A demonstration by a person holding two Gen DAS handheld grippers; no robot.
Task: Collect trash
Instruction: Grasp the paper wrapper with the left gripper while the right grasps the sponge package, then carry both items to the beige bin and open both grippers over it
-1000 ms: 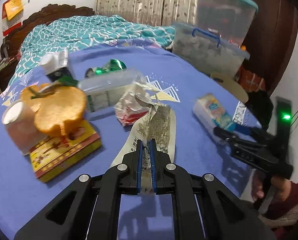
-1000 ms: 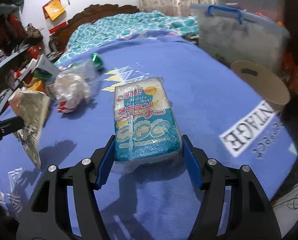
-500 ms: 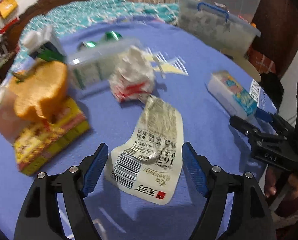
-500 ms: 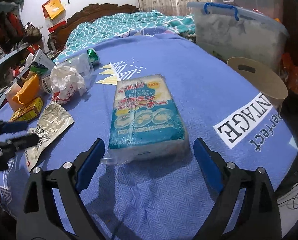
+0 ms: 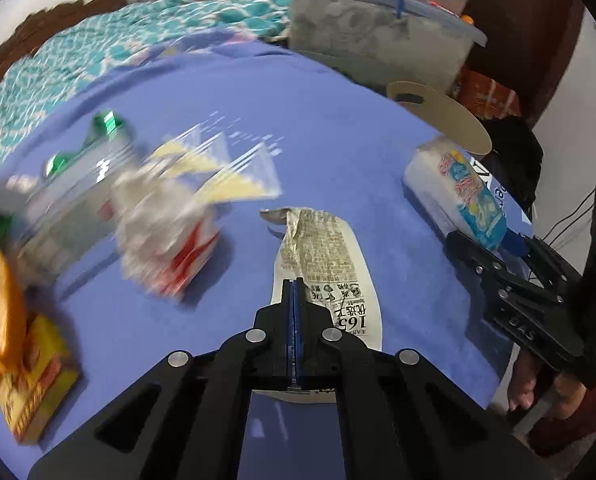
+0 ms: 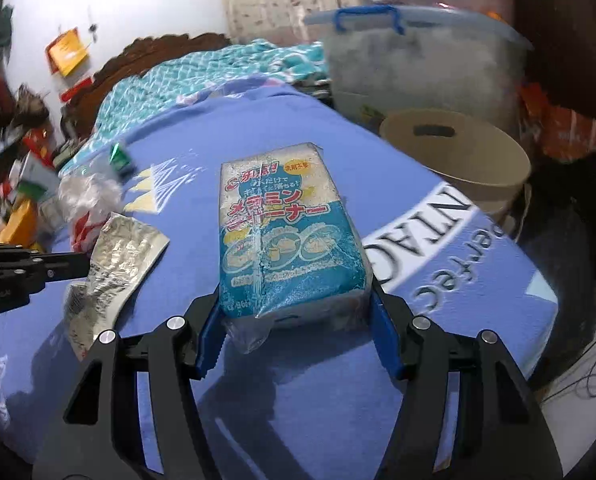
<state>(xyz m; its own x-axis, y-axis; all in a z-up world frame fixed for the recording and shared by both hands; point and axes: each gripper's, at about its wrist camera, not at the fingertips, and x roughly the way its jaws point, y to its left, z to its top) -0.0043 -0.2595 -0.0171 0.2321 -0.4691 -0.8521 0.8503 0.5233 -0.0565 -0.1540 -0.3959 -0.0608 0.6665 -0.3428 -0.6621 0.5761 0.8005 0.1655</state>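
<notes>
Flattened silver wrapper point(image 5: 330, 264) beside blue-white sponge pack point(image 6: 286, 236); both lying flat.

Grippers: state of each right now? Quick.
Left gripper: shut, pinching the flat silver wrapper.
Right gripper: jaws closing around the blue sponge pack, pads at its sides.

Both tongs, left point(image 5: 294, 292) and right point(image 6: 298, 332), are black plastic with blue pads and silver screw heads. A dark red sleeve point(image 5: 594, 404) shows at the person's wrist.
</notes>
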